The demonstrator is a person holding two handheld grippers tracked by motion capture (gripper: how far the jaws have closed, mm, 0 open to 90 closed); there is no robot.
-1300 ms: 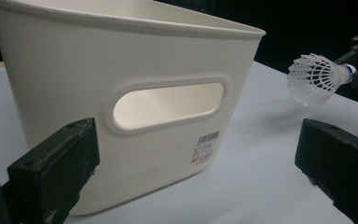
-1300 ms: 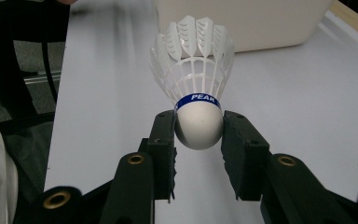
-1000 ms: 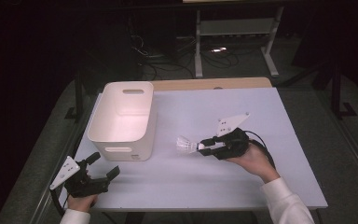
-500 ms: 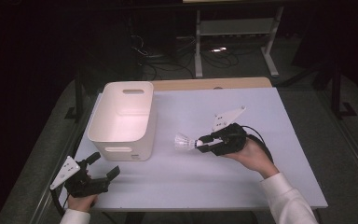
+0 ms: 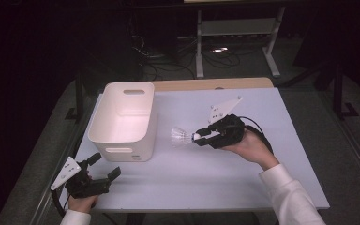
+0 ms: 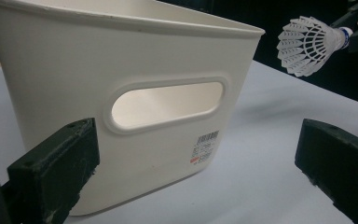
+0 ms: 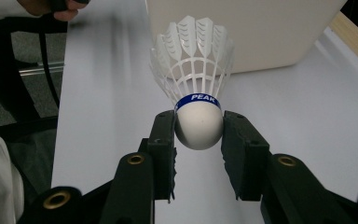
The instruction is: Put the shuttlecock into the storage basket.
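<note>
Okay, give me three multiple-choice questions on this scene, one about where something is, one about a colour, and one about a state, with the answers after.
1. Where is the shuttlecock?
A. Inside the bin
B. Held above the table, beside the bin
C. Lying at the table's far edge

2. What colour is the band around the shuttlecock's cork?
A. Red
B. Green
C. Blue

3. How does the left gripper stand?
A. Open, holding nothing
B. Shut on the bin's handle
C. Shut on the shuttlecock

Answers:
1 B: the high view shows it in the right gripper, just right of the bin, its shadow on the table below.
2 C: the right gripper view shows a blue band.
3 A: its own view shows the jaws wide apart, short of the bin.
</note>
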